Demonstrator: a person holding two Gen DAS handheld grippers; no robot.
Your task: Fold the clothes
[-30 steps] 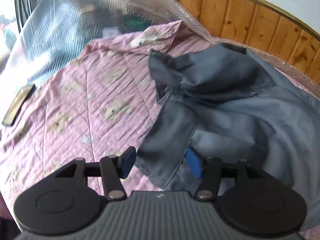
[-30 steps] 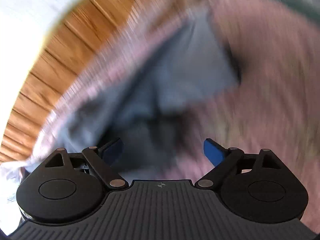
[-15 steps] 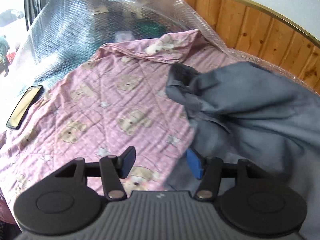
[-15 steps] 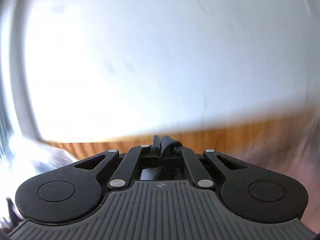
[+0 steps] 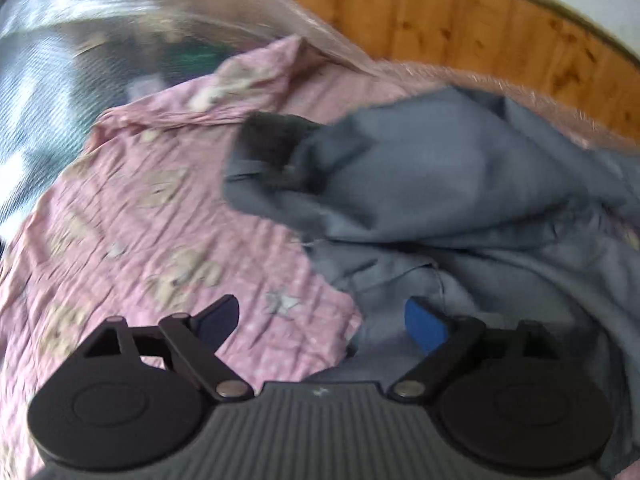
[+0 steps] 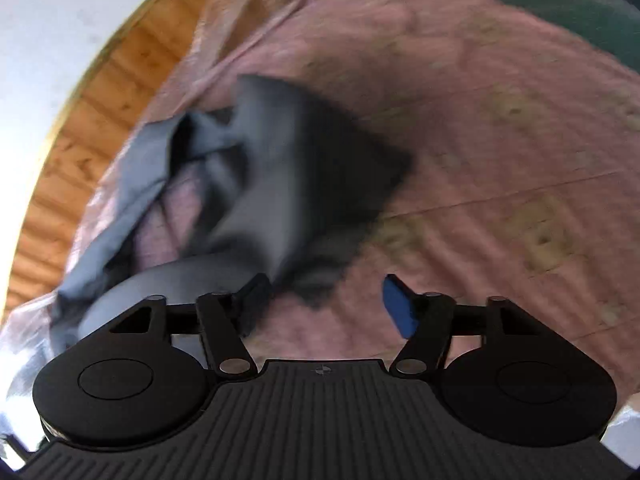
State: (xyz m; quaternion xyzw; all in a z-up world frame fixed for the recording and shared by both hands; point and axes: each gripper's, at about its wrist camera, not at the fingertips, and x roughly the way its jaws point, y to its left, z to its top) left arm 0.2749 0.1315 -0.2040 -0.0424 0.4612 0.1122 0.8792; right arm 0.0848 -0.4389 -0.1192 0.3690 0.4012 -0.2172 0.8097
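Lying crumpled on the pink quilt (image 5: pixel 132 240), the grey garment (image 5: pixel 460 184) is a heap of soft folds, thin and matte, with seams showing here and there and one darker, fuzzier end (image 5: pixel 276 140). From the left claw (image 5: pixel 322 320) it spreads ahead and to the right, its near edge running under the right-hand blue pad (image 5: pixel 424 324); the other pad sits over bare quilt. Jaws on this claw stand wide and have just been opening; cloth lies partly in the gap but neither pad presses on it, so nothing is held. Long axis of the heap, seen from here, runs from the dark end ahead-left out to the right, roughly across the claw's line. From the right claw (image 6: pixel 326 304) the garment (image 6: pixel 256 168) lies ahead and to the left, blurred, a dark pointed flap reaching toward the gap and a paler band curling away to the left. These jaws also stand wide and have just been opening; the flap's tip comes close beside the left-hand pad, whether touching I cannot tell, and the blue pad (image 6: pixel 398 308) is over plain quilt. Nothing gripped. Clear plastic sheeting (image 5: pixel 120 40) and a wood panel wall (image 5: pixel 500 32) lie beyond the garment.
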